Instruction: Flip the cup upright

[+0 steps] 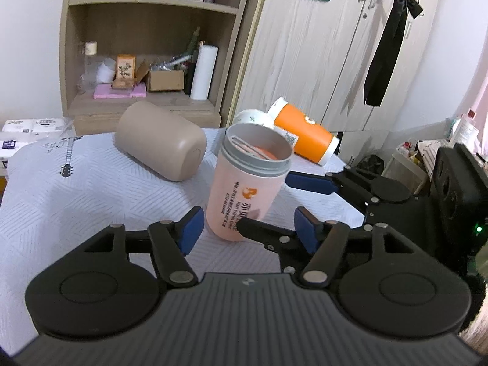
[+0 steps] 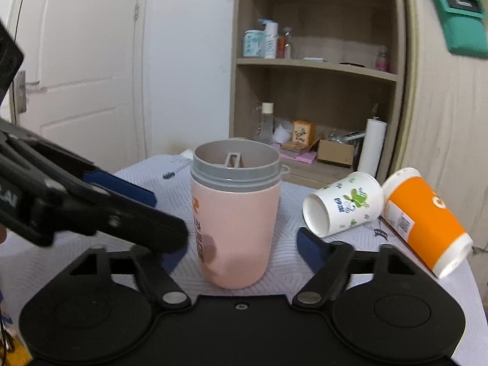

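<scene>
The left gripper [image 1: 248, 225] and right gripper [image 2: 241, 248] are seen up close, with jaws held wide apart around nothing.

The smooth pink cup [image 1: 244, 183] with a gray ring top is stood upright on the white quilted cloth [image 1: 91, 189], between the blue pads. A round tan cup [image 1: 161, 145], a white paper cup [image 2: 343, 202] and an orange cup [image 2: 424, 219] are laid on their sides nearby.

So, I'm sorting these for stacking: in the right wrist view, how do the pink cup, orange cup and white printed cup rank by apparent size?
1. Pink plastic cup with grey rim, though it stands nearest the camera.
2. Orange paper cup, lying on its side.
3. White paper cup with green print, also on its side.
</scene>
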`<action>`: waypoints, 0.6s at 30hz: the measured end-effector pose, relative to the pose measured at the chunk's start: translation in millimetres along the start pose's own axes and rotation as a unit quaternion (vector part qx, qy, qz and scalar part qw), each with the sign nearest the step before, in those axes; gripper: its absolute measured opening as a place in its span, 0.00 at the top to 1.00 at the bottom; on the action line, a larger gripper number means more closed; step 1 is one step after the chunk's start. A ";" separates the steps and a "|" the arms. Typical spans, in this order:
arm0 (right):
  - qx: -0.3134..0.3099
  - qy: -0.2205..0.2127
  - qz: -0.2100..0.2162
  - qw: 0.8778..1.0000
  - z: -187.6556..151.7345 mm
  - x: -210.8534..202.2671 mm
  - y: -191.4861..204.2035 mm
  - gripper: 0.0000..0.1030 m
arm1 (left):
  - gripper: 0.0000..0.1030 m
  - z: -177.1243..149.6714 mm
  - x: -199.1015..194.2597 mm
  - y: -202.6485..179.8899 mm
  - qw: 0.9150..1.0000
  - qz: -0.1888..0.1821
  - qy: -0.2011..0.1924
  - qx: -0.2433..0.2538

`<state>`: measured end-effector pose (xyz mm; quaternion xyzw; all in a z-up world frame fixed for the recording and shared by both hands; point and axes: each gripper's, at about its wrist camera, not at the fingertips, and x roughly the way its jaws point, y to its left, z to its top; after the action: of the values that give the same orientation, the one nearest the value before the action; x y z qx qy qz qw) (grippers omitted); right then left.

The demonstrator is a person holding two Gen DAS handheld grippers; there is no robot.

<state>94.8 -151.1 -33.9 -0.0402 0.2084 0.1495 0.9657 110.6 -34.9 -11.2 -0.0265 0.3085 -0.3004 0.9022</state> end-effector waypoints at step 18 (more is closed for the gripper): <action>0.047 -0.014 -0.060 0.997 10.7 -92.1 2.1 0.18 | 0.17 -20.1 -75.1 -30.7 0.989 0.145 -0.037 -0.002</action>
<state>18.4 -172.6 14.0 -0.0046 0.1987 0.0817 0.9766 35.7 -15.2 20.3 0.0055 0.2757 -0.1644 0.9471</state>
